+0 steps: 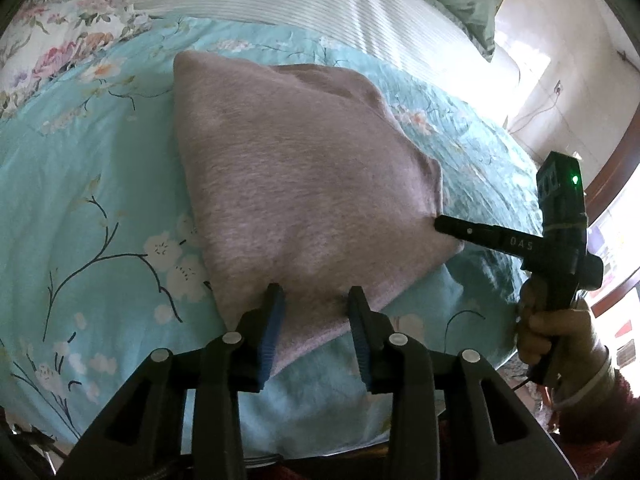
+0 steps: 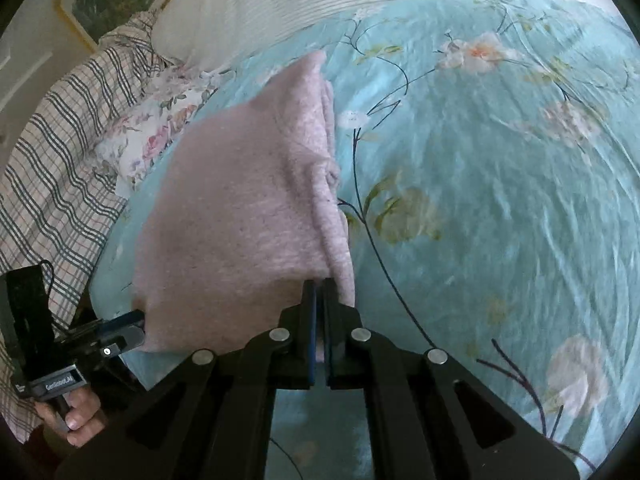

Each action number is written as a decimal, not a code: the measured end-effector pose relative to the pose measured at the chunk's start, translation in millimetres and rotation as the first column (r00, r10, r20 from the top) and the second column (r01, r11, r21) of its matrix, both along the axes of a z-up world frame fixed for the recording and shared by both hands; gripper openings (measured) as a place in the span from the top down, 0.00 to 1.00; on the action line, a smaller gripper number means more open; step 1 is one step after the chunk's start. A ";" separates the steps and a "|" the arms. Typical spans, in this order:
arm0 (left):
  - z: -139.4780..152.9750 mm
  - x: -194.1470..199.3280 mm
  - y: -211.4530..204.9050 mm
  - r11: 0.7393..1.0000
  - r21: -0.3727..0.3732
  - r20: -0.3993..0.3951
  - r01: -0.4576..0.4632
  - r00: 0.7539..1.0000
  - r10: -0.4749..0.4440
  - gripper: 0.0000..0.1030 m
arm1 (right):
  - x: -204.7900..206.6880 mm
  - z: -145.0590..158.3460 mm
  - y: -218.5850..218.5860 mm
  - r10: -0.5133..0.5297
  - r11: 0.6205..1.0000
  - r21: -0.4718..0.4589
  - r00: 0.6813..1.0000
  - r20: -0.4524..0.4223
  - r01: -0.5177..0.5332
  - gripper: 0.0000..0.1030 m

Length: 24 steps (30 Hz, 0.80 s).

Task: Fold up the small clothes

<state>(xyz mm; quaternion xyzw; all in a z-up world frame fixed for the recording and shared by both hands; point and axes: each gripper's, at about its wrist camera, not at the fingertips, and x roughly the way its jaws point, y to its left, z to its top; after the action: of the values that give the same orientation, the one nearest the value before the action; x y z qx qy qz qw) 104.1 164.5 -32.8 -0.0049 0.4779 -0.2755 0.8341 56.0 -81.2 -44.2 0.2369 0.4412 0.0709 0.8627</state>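
Pink knit garment [image 1: 288,168]: folded on bed [image 1: 80,200], ahead of claws. Left claw [image 1: 316,300] narrowly parted, released; right claw [image 2: 319,288] pinching its corner. Further folding likely.

A fuzzy, matt knit garment [image 1: 296,184] lies on a smooth, faintly glossy floral cotton sheet [image 1: 80,184].

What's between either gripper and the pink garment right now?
Nothing visible. The left gripper stands open, straddling the near edge of the pink garment, which lies folded on the teal floral bedspread. The right gripper is shut on the garment's corner.
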 end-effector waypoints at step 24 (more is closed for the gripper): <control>22.6 -29.9 34.6 0.969 0.150 0.063 -0.197 0.980 0.189 0.20 | -73.3 43.7 39.0 -0.006 0.991 -0.130 1.000 0.002 0.006 0.54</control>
<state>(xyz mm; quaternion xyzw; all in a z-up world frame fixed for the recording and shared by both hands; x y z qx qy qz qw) 74.2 199.1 -10.2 0.0200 0.4751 -0.1550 0.8660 -17.3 -42.2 -0.5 0.1815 0.4435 0.0394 0.8768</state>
